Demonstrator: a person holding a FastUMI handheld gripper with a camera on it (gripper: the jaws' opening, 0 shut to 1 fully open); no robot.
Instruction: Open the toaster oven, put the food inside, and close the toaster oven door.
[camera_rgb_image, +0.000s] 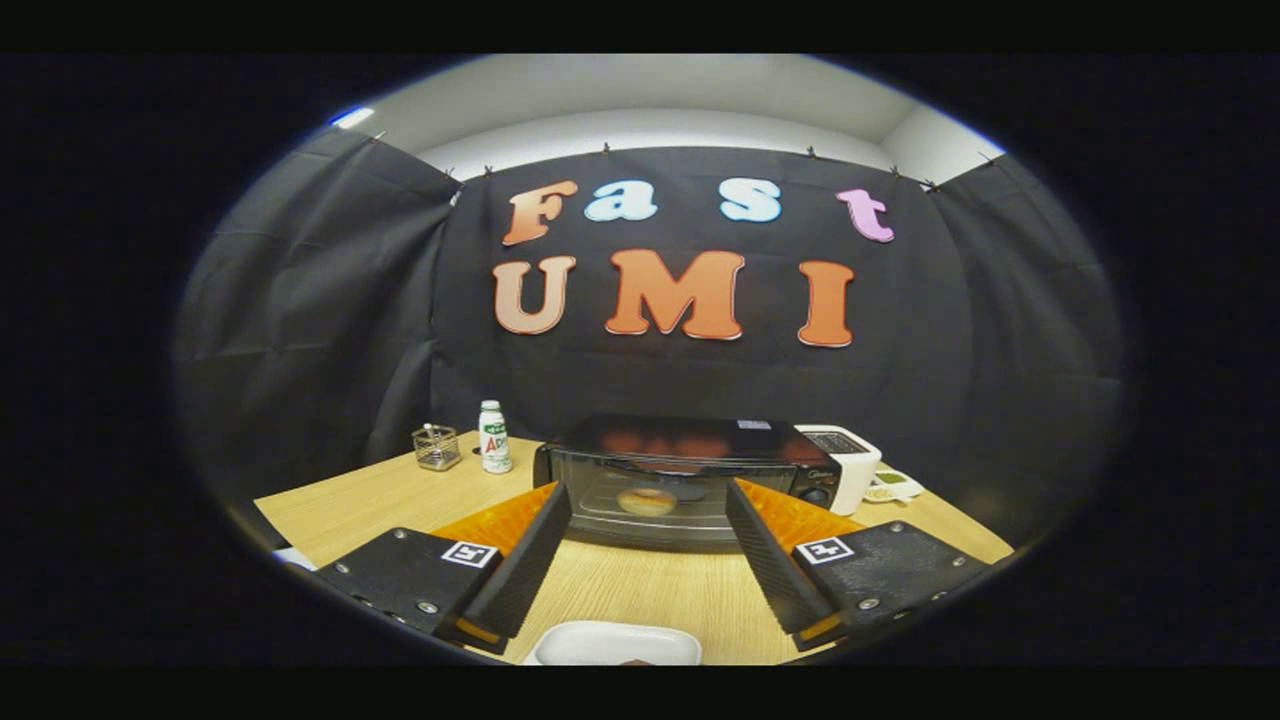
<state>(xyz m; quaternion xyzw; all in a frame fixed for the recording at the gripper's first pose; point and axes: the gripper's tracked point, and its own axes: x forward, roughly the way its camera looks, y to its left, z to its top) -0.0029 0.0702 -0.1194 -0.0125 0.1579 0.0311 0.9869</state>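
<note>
Beyond the gripper (648, 545), whose fingers stand wide apart holding nothing, the toaster oven (690, 478) sits at the table's (640, 585) far side, door seemingly shut on the bagel-like food (647, 501) inside, so simply back straight off.

Counted on the wooden table (380, 505): one black toaster oven (690, 470) at twelve o'clock, one doughnut (647, 501) inside; one white appliance (845, 462) at one o'clock; one bottle (493, 437) and one wire basket (437, 447) at eleven; one white dish (615, 645) at six.
</note>
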